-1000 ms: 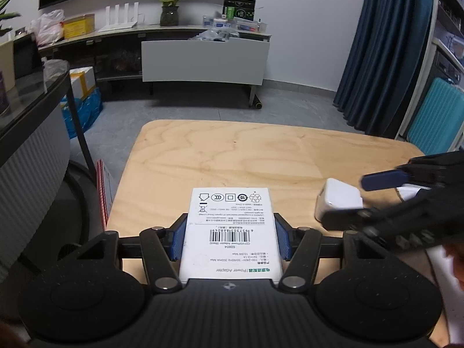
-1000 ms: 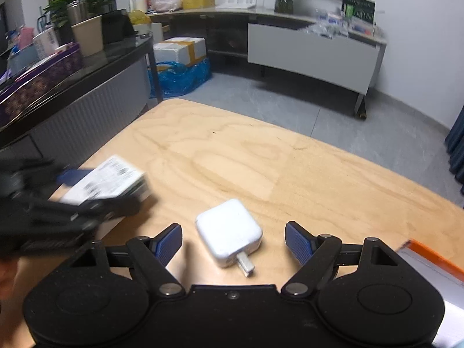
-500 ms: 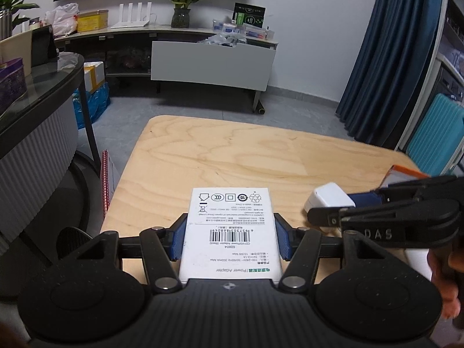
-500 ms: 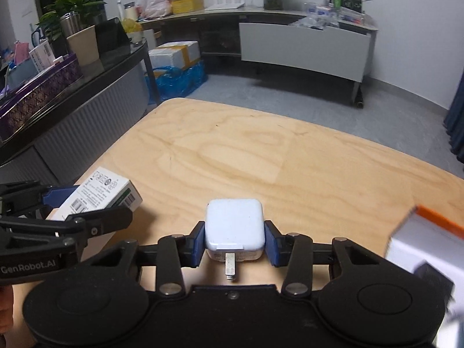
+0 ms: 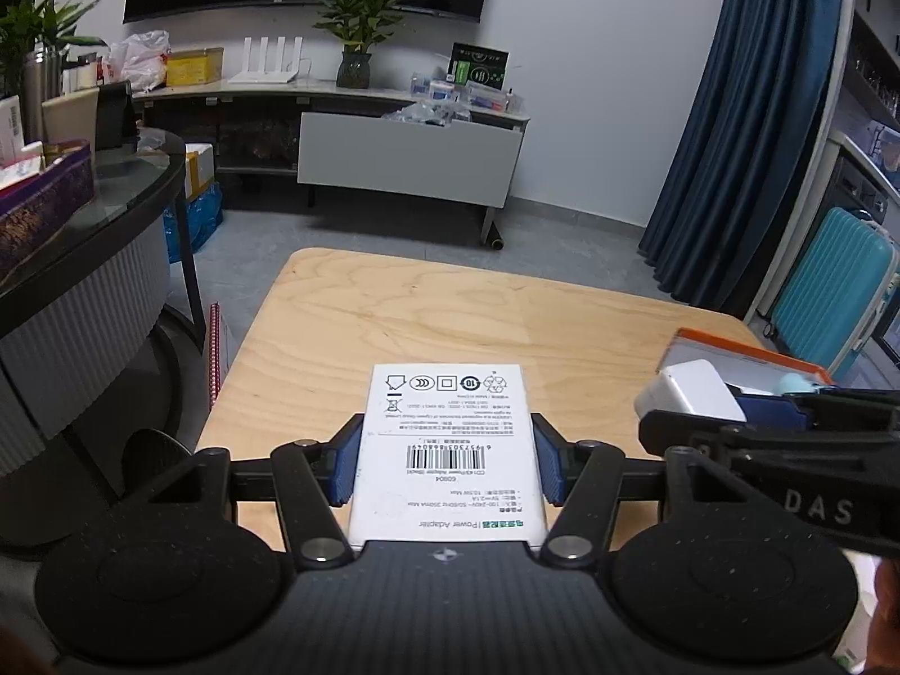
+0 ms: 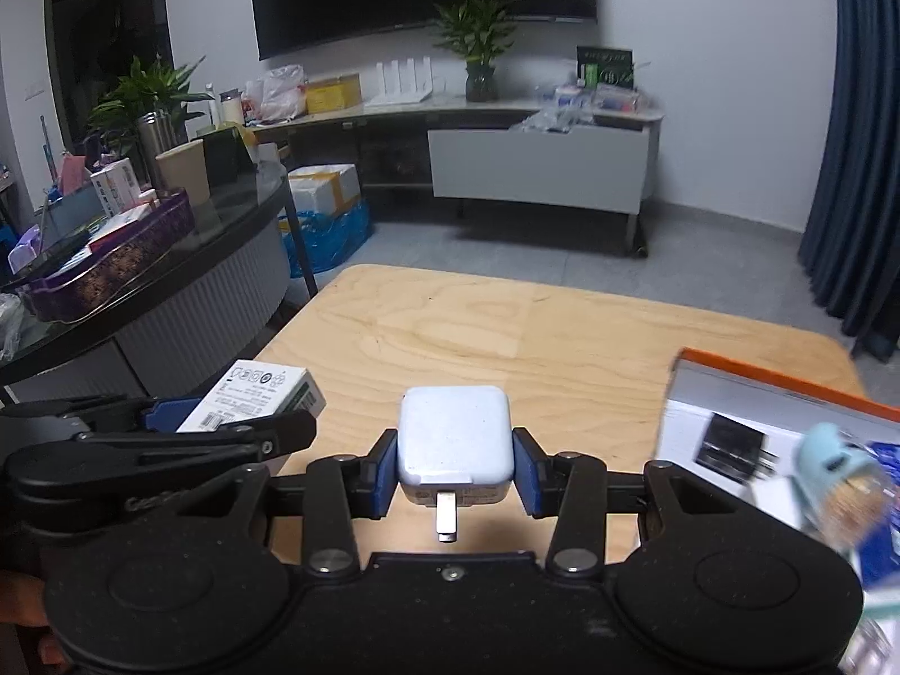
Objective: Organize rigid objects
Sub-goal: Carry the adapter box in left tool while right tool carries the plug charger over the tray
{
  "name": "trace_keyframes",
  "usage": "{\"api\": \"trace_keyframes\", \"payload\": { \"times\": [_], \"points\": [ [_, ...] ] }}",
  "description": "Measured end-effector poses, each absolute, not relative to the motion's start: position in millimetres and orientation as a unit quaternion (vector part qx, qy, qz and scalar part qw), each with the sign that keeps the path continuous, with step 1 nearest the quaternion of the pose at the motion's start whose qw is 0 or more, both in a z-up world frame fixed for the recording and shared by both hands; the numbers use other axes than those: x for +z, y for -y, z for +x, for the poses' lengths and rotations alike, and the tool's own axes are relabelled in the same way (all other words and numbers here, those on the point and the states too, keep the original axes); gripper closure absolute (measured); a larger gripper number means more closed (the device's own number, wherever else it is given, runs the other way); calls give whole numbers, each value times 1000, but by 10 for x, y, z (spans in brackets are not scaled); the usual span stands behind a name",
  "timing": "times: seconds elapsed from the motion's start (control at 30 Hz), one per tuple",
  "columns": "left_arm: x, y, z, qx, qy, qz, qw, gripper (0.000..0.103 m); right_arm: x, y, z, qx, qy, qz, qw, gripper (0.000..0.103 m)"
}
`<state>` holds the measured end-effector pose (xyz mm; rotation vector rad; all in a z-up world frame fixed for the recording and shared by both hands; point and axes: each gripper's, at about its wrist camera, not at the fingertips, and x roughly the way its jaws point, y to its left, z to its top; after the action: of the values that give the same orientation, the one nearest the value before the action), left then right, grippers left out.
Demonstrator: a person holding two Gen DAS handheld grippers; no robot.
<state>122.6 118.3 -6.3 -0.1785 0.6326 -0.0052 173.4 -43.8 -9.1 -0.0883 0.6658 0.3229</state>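
Note:
My left gripper [image 5: 447, 464] is shut on a white power adapter box [image 5: 447, 450] with a barcode label and holds it above the wooden table [image 5: 450, 320]. The box also shows in the right wrist view [image 6: 253, 396]. My right gripper [image 6: 455, 469] is shut on a white charger [image 6: 455, 439] with its metal plug [image 6: 446, 517] pointing back at the camera. The charger also shows in the left wrist view [image 5: 689, 399], to the right of the box.
An orange-edged white box [image 6: 776, 410] lies at the table's right side, with a black item and a light blue item [image 6: 832, 455] on it. A dark glass-topped counter [image 5: 84, 259] stands left of the table. A teal suitcase [image 5: 832, 292] stands at the right.
My right gripper closed on the white charger and lifted it off the table. Both grippers rose, with the left one still holding the box.

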Motion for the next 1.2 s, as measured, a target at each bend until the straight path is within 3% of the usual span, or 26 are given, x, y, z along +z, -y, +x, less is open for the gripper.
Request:
{"api": "trace_keyframes", "payload": {
  "times": [1.2],
  "points": [
    [218, -570, 346, -40, -254, -53, 965, 43, 223, 1070, 446, 96, -270, 22, 958, 52]
  ]
}}
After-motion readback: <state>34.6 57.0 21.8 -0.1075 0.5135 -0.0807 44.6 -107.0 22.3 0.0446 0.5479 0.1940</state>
